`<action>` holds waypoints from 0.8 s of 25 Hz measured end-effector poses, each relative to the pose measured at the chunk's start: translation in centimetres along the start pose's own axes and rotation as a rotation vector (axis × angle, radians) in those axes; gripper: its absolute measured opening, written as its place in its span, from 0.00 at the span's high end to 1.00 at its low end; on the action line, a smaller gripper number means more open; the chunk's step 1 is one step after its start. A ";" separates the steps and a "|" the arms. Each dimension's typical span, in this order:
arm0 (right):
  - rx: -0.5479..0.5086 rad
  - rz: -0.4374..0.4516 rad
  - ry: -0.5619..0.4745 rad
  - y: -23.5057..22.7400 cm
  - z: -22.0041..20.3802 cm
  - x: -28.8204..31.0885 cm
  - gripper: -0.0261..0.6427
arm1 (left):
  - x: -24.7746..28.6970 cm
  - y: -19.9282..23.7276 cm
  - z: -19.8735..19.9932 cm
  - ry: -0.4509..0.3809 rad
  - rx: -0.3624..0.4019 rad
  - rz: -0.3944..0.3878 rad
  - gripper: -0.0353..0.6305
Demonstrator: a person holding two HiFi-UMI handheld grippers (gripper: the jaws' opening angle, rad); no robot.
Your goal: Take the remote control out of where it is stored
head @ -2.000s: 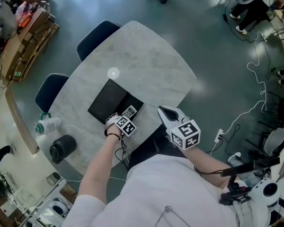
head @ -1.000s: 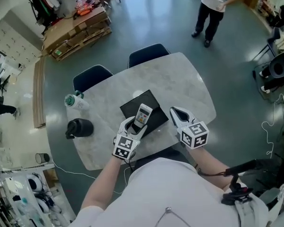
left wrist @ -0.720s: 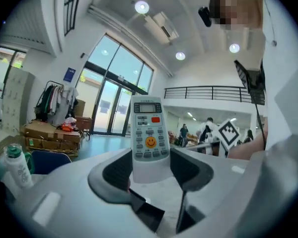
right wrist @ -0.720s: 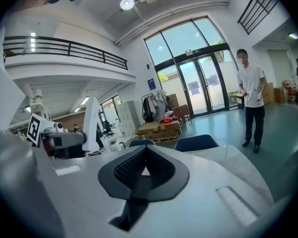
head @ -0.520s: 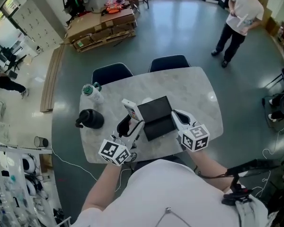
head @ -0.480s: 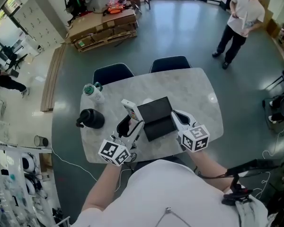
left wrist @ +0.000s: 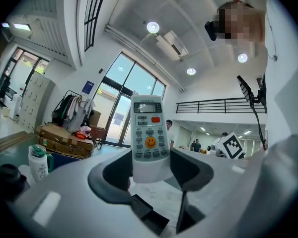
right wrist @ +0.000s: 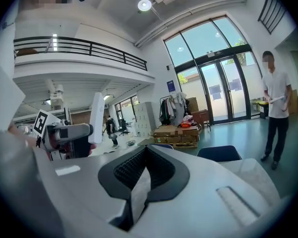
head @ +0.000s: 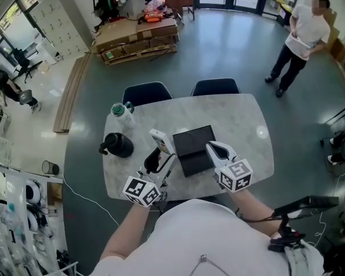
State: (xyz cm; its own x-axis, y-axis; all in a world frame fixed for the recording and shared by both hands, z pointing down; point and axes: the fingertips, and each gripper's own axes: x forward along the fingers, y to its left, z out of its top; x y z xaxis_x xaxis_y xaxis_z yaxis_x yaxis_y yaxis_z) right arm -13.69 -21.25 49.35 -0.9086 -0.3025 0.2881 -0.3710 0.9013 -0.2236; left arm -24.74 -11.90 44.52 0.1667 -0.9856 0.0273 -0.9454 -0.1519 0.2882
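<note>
left gripper clamps the lower end of the white remote, which stands upright with its buttons facing the gripper's camera. from the head view we see the remote just left of the black case. right gripper has its jaws together, nothing between them, near the case's right edge. the case lies on the marble table. black jug and bottle at the table's left. two chairs beyond. a person stands far off.
</note>
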 end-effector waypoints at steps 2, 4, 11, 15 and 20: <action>-0.016 0.016 0.001 0.6 -0.1 0.4 0.92 | -0.1 0.3 -0.2 0.001 0.002 0.003 0.58; -0.027 0.031 -0.002 1.3 0.0 0.7 0.92 | -0.2 0.6 -0.4 0.004 0.002 0.004 0.58; -0.042 0.038 -0.012 2.0 0.4 1.2 0.92 | -0.1 1.2 -0.4 0.008 0.001 -0.004 0.58; -0.040 0.029 -0.010 1.6 0.1 1.1 0.92 | 0.4 1.2 -0.6 0.012 0.005 -0.014 0.58; -0.036 0.021 -0.011 1.3 0.1 0.8 0.92 | 0.8 0.9 -0.7 0.018 0.005 -0.022 0.58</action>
State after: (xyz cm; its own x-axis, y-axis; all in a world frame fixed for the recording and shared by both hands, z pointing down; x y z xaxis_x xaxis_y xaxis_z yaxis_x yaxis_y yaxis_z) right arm -14.91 -20.33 49.20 -0.9182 -0.2869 0.2732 -0.3450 0.9180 -0.1953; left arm -25.29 -12.76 45.50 0.1922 -0.9806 0.0385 -0.9430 -0.1736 0.2841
